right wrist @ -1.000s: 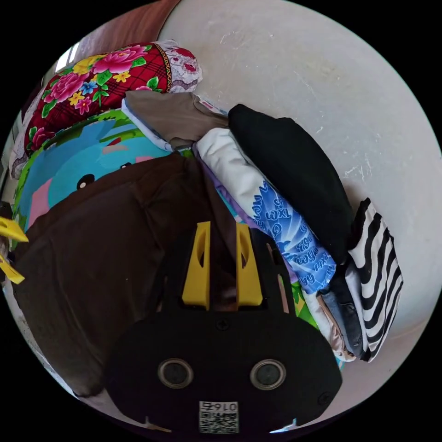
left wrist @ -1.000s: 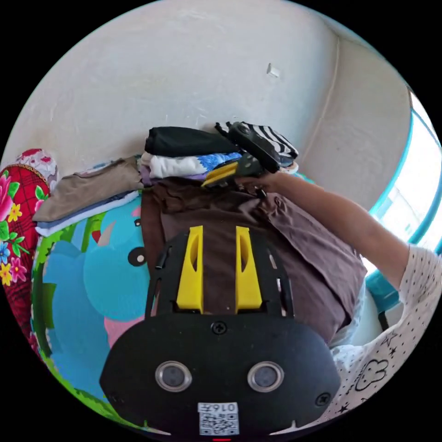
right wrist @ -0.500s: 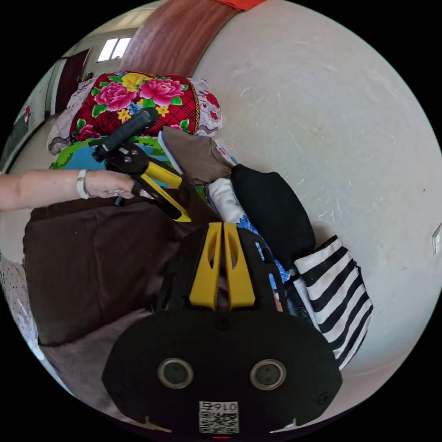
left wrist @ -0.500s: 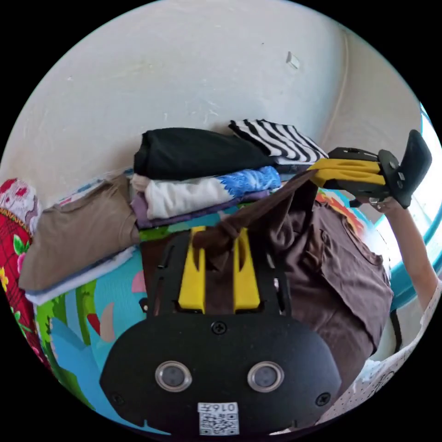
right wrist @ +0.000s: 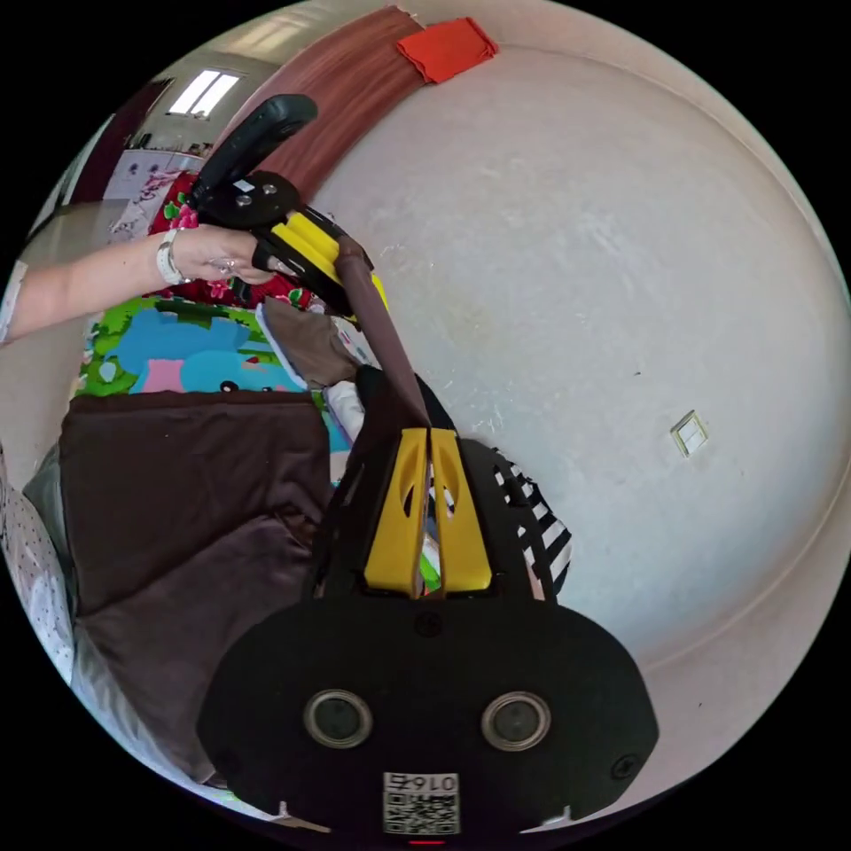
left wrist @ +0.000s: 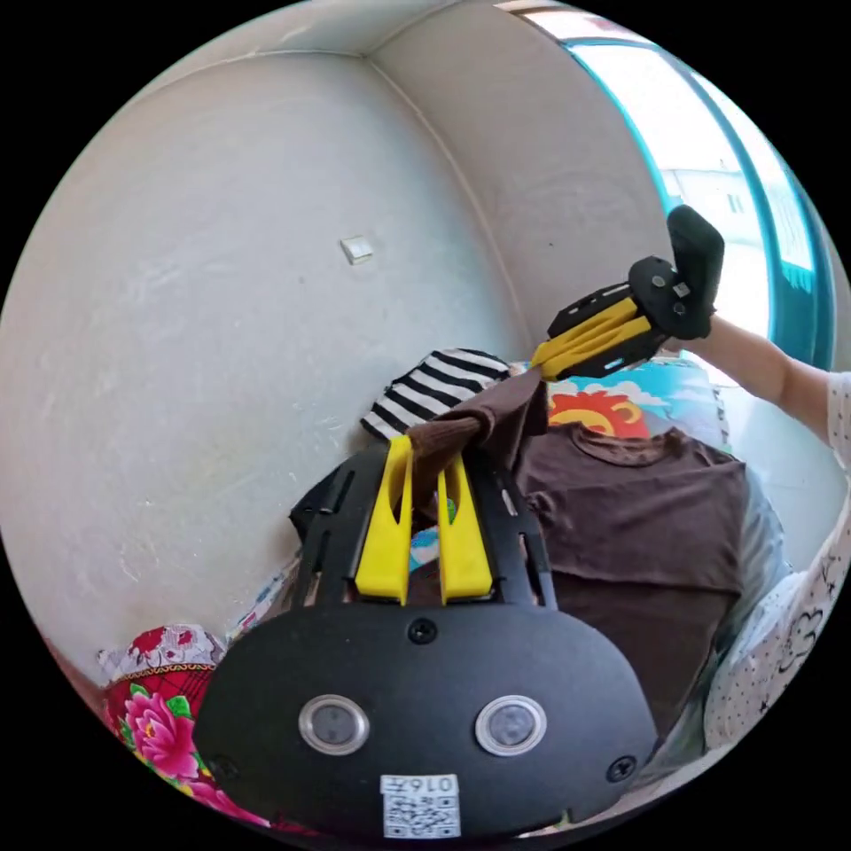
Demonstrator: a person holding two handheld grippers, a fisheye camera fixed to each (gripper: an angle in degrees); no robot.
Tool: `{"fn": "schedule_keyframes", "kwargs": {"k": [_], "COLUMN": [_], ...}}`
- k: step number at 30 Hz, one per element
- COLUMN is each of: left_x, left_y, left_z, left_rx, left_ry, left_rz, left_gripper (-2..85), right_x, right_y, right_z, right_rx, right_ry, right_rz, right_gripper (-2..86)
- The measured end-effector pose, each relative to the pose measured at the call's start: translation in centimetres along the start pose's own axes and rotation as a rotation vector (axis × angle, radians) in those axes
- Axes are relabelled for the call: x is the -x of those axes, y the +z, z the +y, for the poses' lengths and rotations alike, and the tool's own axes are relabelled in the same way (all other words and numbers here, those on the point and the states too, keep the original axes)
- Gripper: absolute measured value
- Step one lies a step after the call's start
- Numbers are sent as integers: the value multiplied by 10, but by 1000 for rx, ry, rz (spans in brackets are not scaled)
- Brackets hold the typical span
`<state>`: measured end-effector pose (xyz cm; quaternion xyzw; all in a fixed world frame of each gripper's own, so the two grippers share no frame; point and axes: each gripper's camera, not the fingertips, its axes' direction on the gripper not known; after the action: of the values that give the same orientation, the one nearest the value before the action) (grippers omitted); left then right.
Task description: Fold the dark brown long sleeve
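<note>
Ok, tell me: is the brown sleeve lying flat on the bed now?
No: the sleeve hangs stretched in the air between the left gripper and right gripper.

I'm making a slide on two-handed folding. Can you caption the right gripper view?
Both grippers, right and left, stretch one sleeve of the dark brown shirt taut above the bed.

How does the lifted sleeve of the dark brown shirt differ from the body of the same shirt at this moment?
The sleeve is raised and pulled into a taut narrow band between the left gripper and the right gripper; the shirt body lies spread on the colourful mat. The sleeve is bunched where the jaws press; the body is broad and mostly flat. Both are the same dark brown fabric.
</note>
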<state>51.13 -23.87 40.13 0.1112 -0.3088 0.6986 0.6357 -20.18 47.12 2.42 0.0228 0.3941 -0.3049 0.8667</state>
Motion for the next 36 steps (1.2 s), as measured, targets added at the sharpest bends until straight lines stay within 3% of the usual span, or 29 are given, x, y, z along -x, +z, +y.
{"fn": "schedule_keyframes", "kwargs": {"k": [3, 6, 8, 10, 13, 15, 19, 23, 29, 36], "left_x": [-50, -79, -77, -56, -6, 28, 72, 107, 113, 112], "left_y": [42, 105, 136, 159, 194, 238, 335, 437, 493, 531], "left_z": [42, 97, 120, 128, 113, 95, 86, 112, 130, 144], "left_rx": [138, 340, 432, 447, 319, 218, 207, 226, 302, 323], "left_ry": [6, -82, -137, -203, -310, -369, -542, -841, -883, -953], "left_rz": [233, 501, 580, 601, 618, 593, 567, 780, 815, 831], "left_gripper": [45, 68, 95, 107, 121, 134, 141, 138, 129, 123], "right_x": [85, 174, 226, 238, 210, 182, 161, 204, 307, 411], "right_y": [-16, 10, 36, 48, 73, 108, 228, 330, 393, 435], "right_z": [58, 126, 182, 220, 280, 324, 438, 544, 620, 666], "right_rx": [-1, 89, 183, 183, 126, 141, 258, 235, 422, 396], "right_ry": [-59, -60, -51, 16, 310, 573, 1039, 1359, 1359, 1364], "right_rz": [-111, -364, -536, -497, -377, -413, -641, -940, -875, -918], "right_gripper": [10, 39, 82, 93, 95, 95, 96, 99, 98, 92]}}
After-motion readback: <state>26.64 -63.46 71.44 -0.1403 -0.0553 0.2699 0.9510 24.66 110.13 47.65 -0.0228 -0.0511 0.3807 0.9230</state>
